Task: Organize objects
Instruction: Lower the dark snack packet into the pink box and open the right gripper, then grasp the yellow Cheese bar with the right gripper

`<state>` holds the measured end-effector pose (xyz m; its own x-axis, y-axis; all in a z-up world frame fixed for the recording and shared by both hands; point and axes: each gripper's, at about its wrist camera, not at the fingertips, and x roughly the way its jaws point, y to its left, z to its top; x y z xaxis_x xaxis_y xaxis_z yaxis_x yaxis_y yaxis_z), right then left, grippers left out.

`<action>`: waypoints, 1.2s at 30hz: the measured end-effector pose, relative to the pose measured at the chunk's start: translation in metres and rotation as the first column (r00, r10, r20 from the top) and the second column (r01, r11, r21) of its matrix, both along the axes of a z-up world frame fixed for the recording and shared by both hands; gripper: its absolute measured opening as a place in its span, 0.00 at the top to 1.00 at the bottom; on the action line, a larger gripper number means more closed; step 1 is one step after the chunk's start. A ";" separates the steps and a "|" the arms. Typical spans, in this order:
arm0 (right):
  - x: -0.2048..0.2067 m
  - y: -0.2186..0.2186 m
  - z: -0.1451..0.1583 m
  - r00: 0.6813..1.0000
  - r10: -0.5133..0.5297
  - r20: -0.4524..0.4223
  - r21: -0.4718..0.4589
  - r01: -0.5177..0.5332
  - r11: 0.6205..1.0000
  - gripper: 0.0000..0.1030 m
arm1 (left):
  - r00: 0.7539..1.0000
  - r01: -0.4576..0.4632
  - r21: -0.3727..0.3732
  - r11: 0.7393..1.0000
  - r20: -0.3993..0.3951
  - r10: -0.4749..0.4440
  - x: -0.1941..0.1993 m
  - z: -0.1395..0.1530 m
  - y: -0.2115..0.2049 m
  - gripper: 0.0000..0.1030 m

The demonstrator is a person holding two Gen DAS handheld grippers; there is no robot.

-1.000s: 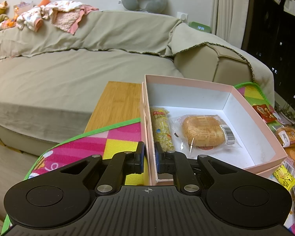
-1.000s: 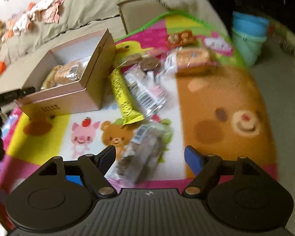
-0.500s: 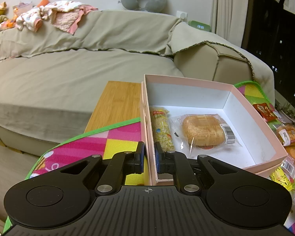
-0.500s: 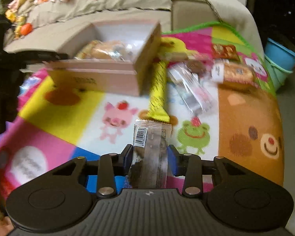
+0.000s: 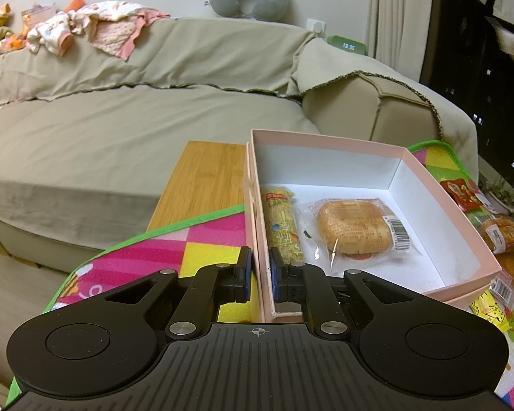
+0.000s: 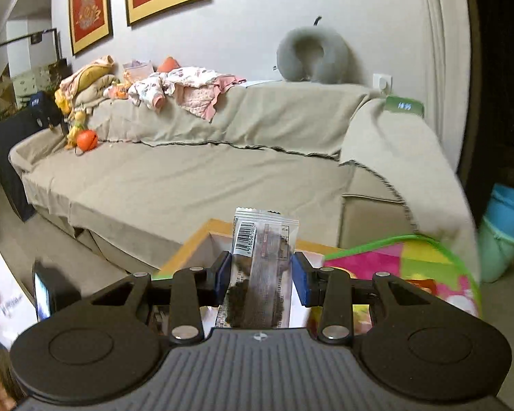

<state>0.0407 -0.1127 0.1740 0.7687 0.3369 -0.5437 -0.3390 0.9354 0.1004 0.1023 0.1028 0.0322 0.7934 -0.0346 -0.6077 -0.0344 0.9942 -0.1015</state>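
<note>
On the colourful mat, the left tongs (image 5: 261,270) pinch the near wall of the pink box (image 5: 428,171), where only that camera shows a yellow snack stick (image 5: 282,226) beside a wrapped bun (image 5: 353,227). Only the right camera shows the right tongs (image 6: 260,275) clamped on a dark snack packet (image 6: 262,267), raised before the sofa (image 6: 188,178).

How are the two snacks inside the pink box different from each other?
The yellow stick snack is long and thin; the round bun is wide and squarish. The yellow stick snack lies right along the left wall of the pink box; the round bun lies beside it, nearer the middle. The round bun's wrapper is clear with a barcode showing; the yellow stick snack's wrapper has a red end. Both are sealed in wrappers and lie flat on the box floor.
</note>
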 end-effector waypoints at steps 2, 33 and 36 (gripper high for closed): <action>0.019 0.009 -0.005 1.000 -0.015 -0.020 0.010 0.016 1.000 0.64 | 1.000 -0.001 0.000 1.000 -0.001 0.001 0.000 0.000 0.000 0.88; 0.021 -0.072 -0.109 0.950 -0.190 -0.249 -0.062 0.180 0.982 0.52 | 1.000 0.008 0.005 1.000 -0.003 -0.008 0.000 -0.001 0.000 0.88; 0.013 -0.067 -0.124 0.947 -0.157 -0.280 -0.069 0.143 0.987 0.52 | 1.000 0.008 0.005 1.000 -0.003 -0.008 0.000 -0.001 0.000 0.88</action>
<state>0.0540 -0.1797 0.0504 0.6199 0.1983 -0.7592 -0.1587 0.9792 0.1262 0.1027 0.1024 0.0317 0.7913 -0.0378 -0.6102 -0.0268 0.9950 -0.0964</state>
